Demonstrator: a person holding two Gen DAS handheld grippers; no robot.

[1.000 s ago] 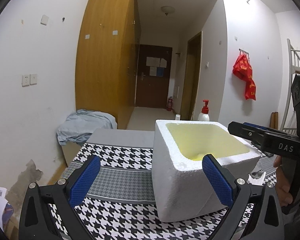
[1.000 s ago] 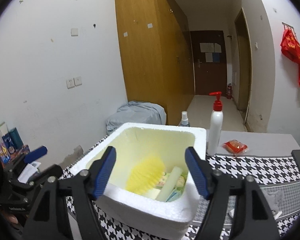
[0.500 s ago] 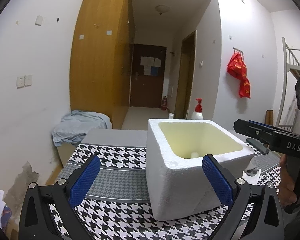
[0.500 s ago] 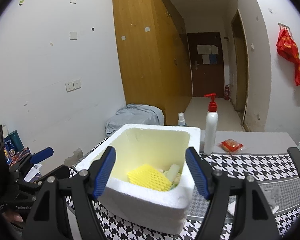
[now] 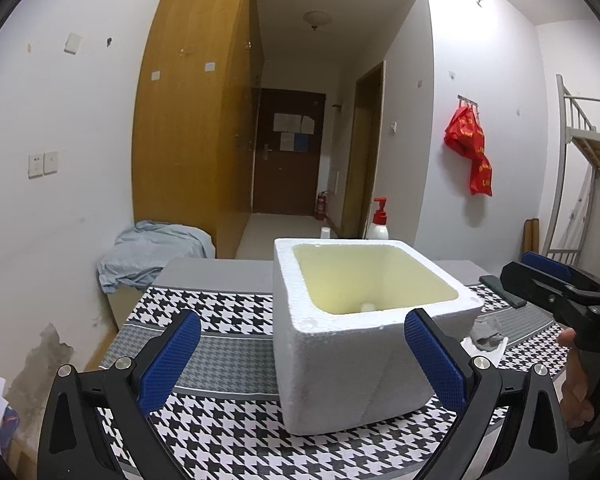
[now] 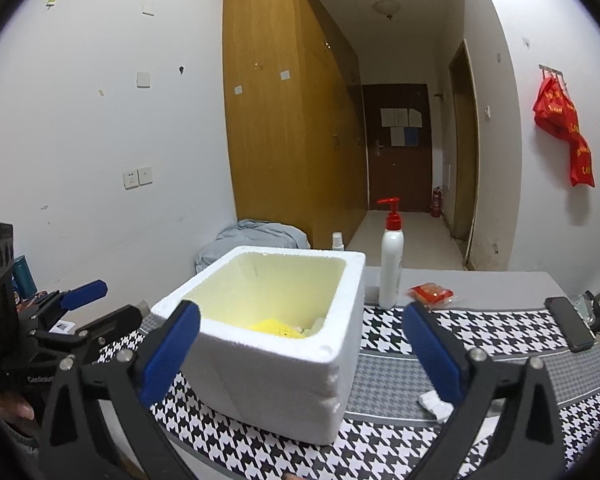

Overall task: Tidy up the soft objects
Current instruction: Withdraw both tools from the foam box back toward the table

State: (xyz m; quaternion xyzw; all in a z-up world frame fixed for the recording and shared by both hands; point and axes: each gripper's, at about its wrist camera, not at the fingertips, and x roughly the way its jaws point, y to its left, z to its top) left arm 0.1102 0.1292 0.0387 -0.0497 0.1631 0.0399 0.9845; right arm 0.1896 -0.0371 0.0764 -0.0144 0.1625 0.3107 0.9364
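A white foam box (image 6: 276, 344) stands on the houndstooth cloth. A yellow foam net (image 6: 274, 326) and other pale soft pieces lie at its bottom. My right gripper (image 6: 300, 310) hangs in front of the box's near rim. Its jaws are opening wide and its blue pads touch nothing. In the left wrist view the same box (image 5: 364, 344) sits just ahead of my left gripper (image 5: 300, 320), which is open and empty. The right gripper (image 5: 540, 280) shows at that view's right edge, with a hand on its grip. A small grey soft lump (image 5: 486, 336) lies to the right of the box.
A red-capped pump bottle (image 6: 392, 264) and a small spray bottle (image 6: 337, 240) stand behind the box. A red packet (image 6: 430, 292), a dark phone (image 6: 568, 322) and a crumpled white piece (image 6: 434, 404) lie on the cloth to the right. A blue-grey cloth heap (image 5: 152, 252) lies beyond the table.
The right gripper drew back from above the box and its jaws spread wider. The yellow net dropped flat onto the box bottom. The left gripper barely shifted.
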